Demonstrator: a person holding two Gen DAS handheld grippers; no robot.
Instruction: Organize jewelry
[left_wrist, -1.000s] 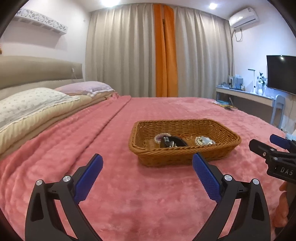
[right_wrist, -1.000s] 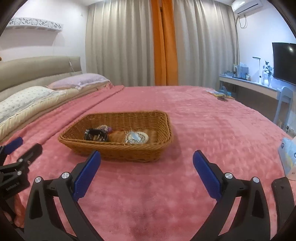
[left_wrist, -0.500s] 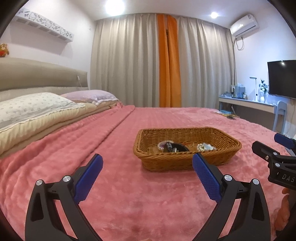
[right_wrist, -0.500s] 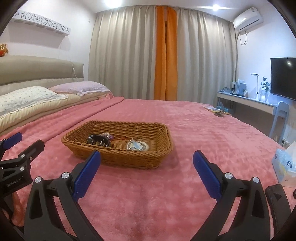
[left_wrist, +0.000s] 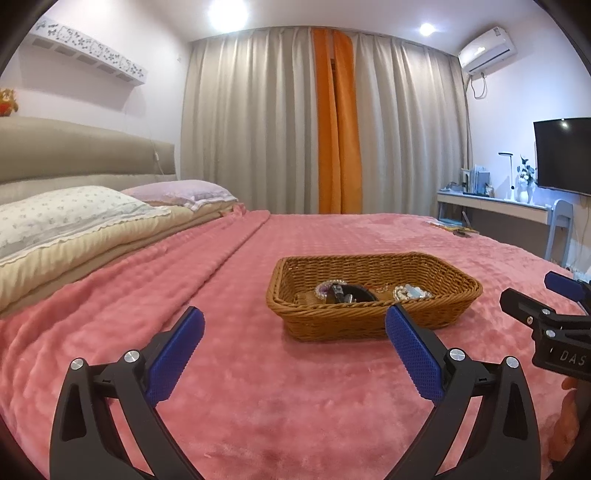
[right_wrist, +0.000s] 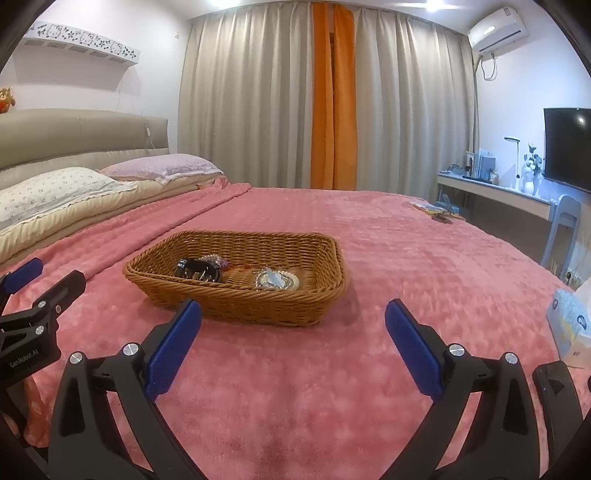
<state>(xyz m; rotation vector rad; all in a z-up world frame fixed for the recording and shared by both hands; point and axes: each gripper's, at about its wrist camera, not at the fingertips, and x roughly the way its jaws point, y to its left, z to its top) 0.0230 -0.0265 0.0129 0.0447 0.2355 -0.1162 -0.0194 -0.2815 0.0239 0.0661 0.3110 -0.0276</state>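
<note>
Here, the left gripper (left_wrist: 293, 345) and right gripper (right_wrist: 293, 345) hang spread wide — both empty — at lower frame. The wicker basket (left_wrist: 373, 326) sits mid-frame, jewelry (right_wrist: 275, 278) inside.

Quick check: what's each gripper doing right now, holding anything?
Left gripper: open, empty, above the pink blanket.
Right gripper: open, empty, short of the wicker basket.

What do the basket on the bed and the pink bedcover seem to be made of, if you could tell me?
The basket looks like woven wicker or rattan, possibly a plastic imitation: brown strands run in tight rows with a braided rim and slight sheen. The bedcover appears to be plush fleece or velvet-like fabric: a soft matte nap with an embossed, dimpled pattern.
</note>
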